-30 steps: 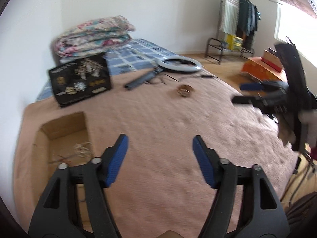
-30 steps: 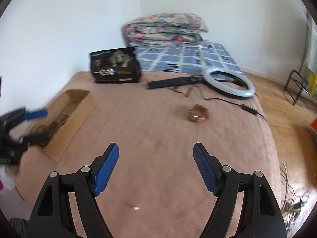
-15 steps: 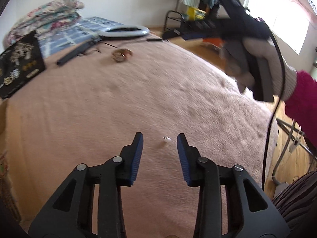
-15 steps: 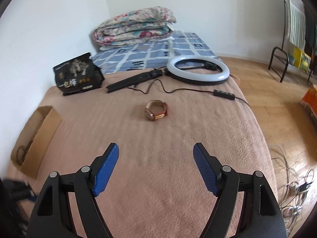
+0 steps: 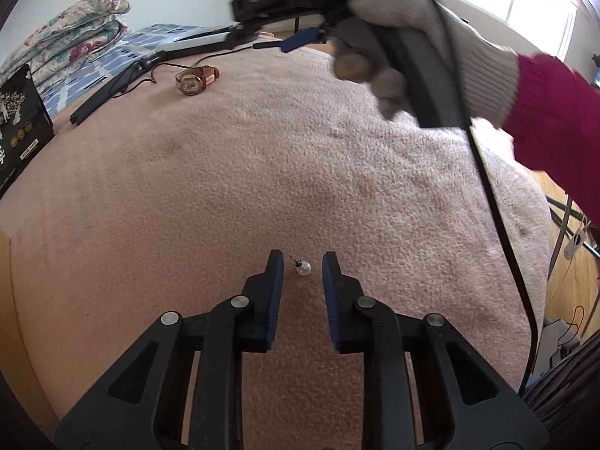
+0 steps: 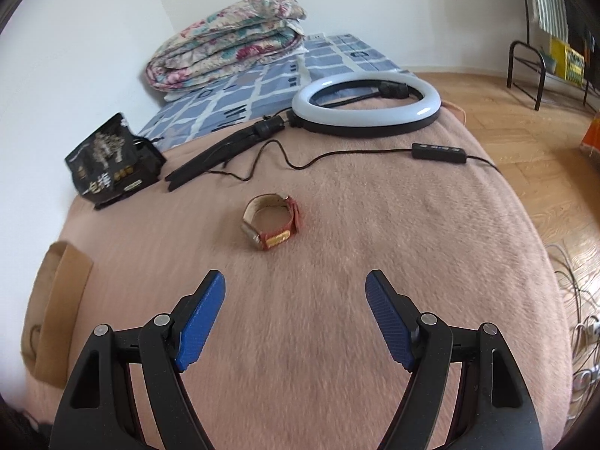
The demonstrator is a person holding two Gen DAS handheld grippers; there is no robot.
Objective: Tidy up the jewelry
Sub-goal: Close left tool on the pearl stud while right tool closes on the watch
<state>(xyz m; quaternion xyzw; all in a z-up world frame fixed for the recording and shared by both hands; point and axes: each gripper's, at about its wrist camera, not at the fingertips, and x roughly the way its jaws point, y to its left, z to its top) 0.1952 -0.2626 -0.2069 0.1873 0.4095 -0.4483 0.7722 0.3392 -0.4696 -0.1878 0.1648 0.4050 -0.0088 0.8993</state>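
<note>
A small pearl stud earring (image 5: 303, 267) lies on the pink blanket (image 5: 262, 157). My left gripper (image 5: 300, 268) is low over it, its blue fingers partly closed on either side of the earring with a gap on both sides. A wristwatch with a brown-red strap (image 6: 272, 222) lies mid-bed; it also shows in the left wrist view (image 5: 195, 79). My right gripper (image 6: 295, 288) is wide open and empty, just short of the watch. In the left wrist view the gloved right hand holds that gripper (image 5: 303, 37) above the blanket. A cardboard box (image 6: 56, 292) sits at the bed's left edge.
A ring light (image 6: 365, 107) with its folded tripod (image 6: 221, 153) and cable with inline control (image 6: 438, 152) lies at the back. A black packet (image 6: 110, 161) stands at the back left, before a folded floral quilt (image 6: 228, 37). Wooden floor (image 6: 543, 172) is to the right.
My left gripper swung right, away from the box, dropped to the earring and narrowed around it. My right gripper moved forward toward the watch, still wide open.
</note>
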